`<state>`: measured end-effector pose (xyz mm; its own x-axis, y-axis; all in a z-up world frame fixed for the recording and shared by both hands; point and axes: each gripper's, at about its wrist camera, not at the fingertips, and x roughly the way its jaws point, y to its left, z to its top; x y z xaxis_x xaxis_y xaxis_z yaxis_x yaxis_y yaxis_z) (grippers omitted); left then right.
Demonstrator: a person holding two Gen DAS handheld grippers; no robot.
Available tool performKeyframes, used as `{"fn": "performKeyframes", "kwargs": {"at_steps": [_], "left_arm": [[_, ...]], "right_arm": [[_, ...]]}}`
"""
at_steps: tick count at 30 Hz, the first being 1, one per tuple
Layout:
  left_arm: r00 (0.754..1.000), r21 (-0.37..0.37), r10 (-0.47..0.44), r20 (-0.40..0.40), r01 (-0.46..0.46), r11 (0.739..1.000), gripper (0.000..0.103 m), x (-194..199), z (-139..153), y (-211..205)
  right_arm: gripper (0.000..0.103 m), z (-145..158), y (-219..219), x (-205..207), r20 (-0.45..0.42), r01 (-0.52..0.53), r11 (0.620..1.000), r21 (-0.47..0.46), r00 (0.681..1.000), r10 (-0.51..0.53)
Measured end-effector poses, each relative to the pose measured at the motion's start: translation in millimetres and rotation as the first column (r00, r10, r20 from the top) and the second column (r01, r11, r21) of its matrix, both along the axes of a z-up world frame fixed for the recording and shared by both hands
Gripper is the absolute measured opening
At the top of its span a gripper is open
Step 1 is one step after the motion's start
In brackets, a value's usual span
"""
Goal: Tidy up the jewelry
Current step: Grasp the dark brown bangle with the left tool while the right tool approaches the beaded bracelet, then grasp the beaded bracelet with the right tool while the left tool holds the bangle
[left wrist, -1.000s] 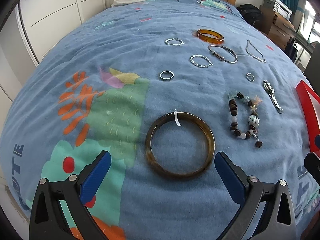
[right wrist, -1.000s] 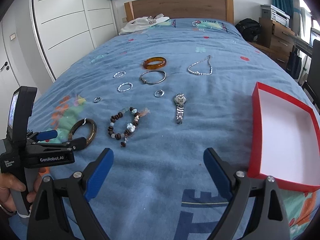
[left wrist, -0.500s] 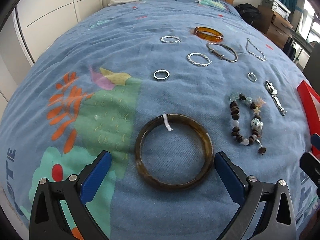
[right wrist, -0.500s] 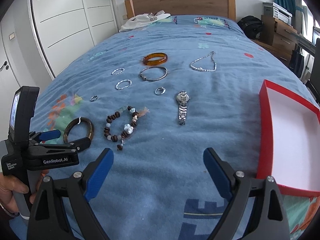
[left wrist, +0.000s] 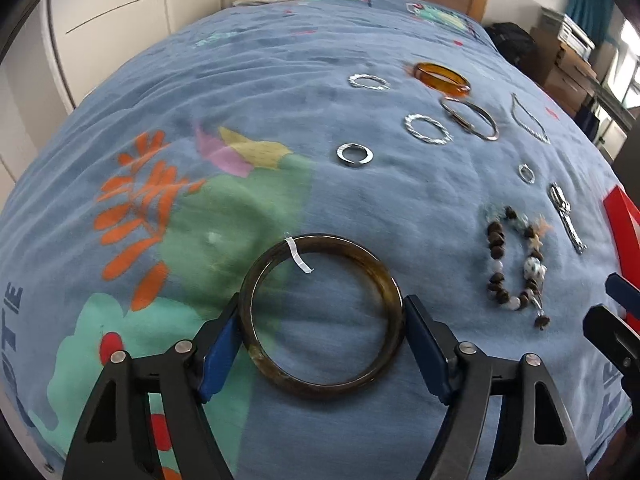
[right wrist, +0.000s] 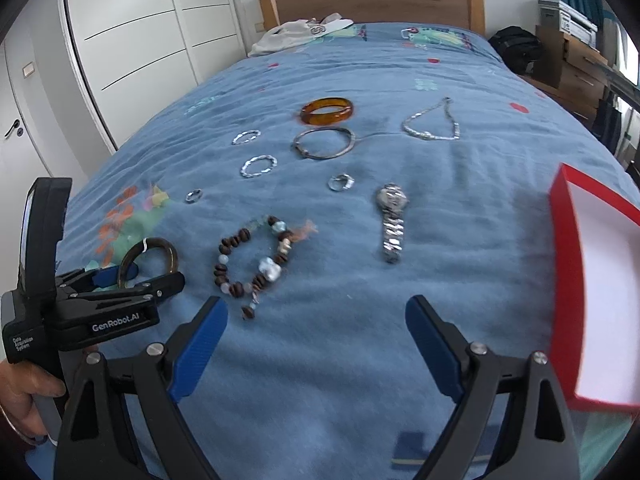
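Note:
A dark brown bangle [left wrist: 320, 316] with a white tag lies on the blue bedspread. My left gripper [left wrist: 322, 328] has closed on it, its blue pads touching the ring's two sides; this also shows in the right wrist view [right wrist: 148, 258]. My right gripper [right wrist: 316, 336] is open and empty, held above the bed in front of a beaded bracelet [right wrist: 256, 260] and a silver watch [right wrist: 392, 220]. A red box [right wrist: 596, 276] with a white inside sits at the right.
Farther up the bed lie an amber bangle [right wrist: 327, 110], a thin metal bangle [right wrist: 323, 142], a silver chain [right wrist: 432, 126], twisted silver rings [right wrist: 258, 166] and small rings [right wrist: 341, 182]. White clothes [right wrist: 300, 32] lie by the headboard. Wardrobe doors stand at the left.
My left gripper has moved forward over the dark bangle and its fingers have closed from wide open onto the ring's sides. The right gripper has shifted slightly.

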<state>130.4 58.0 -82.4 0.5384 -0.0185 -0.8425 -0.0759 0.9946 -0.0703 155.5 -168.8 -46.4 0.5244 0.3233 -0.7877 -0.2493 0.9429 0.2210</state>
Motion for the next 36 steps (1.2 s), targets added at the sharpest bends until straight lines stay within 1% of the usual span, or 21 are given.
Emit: {"fn": "performKeyframes", "kwargs": {"at_steps": [7, 10, 12, 14, 16, 17, 18, 20, 27, 30, 33, 36], "left_arm": [[0.999, -0.02, 0.026, 0.029, -0.026, 0.999, 0.075, -3.4, 3.2, 9.4], [0.998, -0.029, 0.038, 0.044, -0.037, 0.999, 0.075, -6.4, 5.1, 14.2], [0.998, -0.034, 0.045, 0.051, -0.043, 0.999, 0.075, -7.1, 6.0, 16.4], [0.997, -0.042, 0.05, 0.056, -0.048, 0.998, 0.075, -8.5, 6.8, 19.1], [0.997, -0.049, 0.056, 0.059, -0.053, 0.997, 0.075, -8.8, 7.1, 21.1], [0.997, -0.053, 0.057, 0.061, -0.054, 0.997, 0.075, -8.8, 7.4, 21.6], [0.996, -0.053, 0.056, 0.064, -0.053, 0.997, 0.075, -8.9, 7.9, 21.1], [0.996, -0.051, 0.053, 0.069, -0.049, 0.997, 0.075, -9.2, 9.1, 19.3], [0.995, -0.045, 0.043, 0.094, -0.039, 0.998, 0.075, -13.1, 15.6, 17.0], [0.993, -0.031, 0.027, 0.114, -0.023, 0.999, 0.075, -15.2, 22.3, 12.4], [0.991, 0.002, -0.007, 0.131, 0.007, 1.0, 0.075, -17.4, 30.8, 2.4], [0.991, -0.007, -0.027, 0.133, 0.028, 1.0, 0.075, -19.1, 40.0, -5.2]], "right_arm": [[0.088, -14.7, 25.9, 22.9, -0.059, -0.054, 0.997, 0.056, 0.997, 0.057], [0.082, -19.5, 34.3, 32.8, -0.079, -0.071, 0.994, 0.079, 0.994, 0.078], [0.067, -23.8, 41.3, 41.5, -0.095, -0.093, 0.992, 0.086, 0.99, 0.101], [0.057, -29.0, 47.3, 50.8, -0.118, -0.097, 0.992, 0.084, 0.987, 0.107], [0.051, -30.7, 50.6, 57.1, -0.124, -0.098, 0.992, 0.081, 0.986, 0.108], [0.039, -31.0, 51.8, 58.9, -0.127, -0.103, 0.992, 0.076, 0.986, 0.112], [0.019, -32.1, 52.5, 61.1, -0.136, -0.109, 0.991, 0.076, 0.984, 0.119], [0.017, -34.1, 50.4, 64.0, -0.157, -0.111, 0.99, 0.091, 0.98, 0.124], [0.015, -20.8, 49.8, 55.5, -0.135, -0.147, 0.985, 0.089, 0.978, 0.158], [0.014, -6.5, 41.8, 47.4, -0.112, -0.137, 0.986, 0.098, 0.983, 0.148], [0.014, 11.5, 26.7, 36.6, -0.083, -0.134, 0.986, 0.1, 0.986, 0.143], [0.014, 30.2, 6.6, 26.9, -0.055, -0.123, 0.987, 0.101, 0.99, 0.129]]}}
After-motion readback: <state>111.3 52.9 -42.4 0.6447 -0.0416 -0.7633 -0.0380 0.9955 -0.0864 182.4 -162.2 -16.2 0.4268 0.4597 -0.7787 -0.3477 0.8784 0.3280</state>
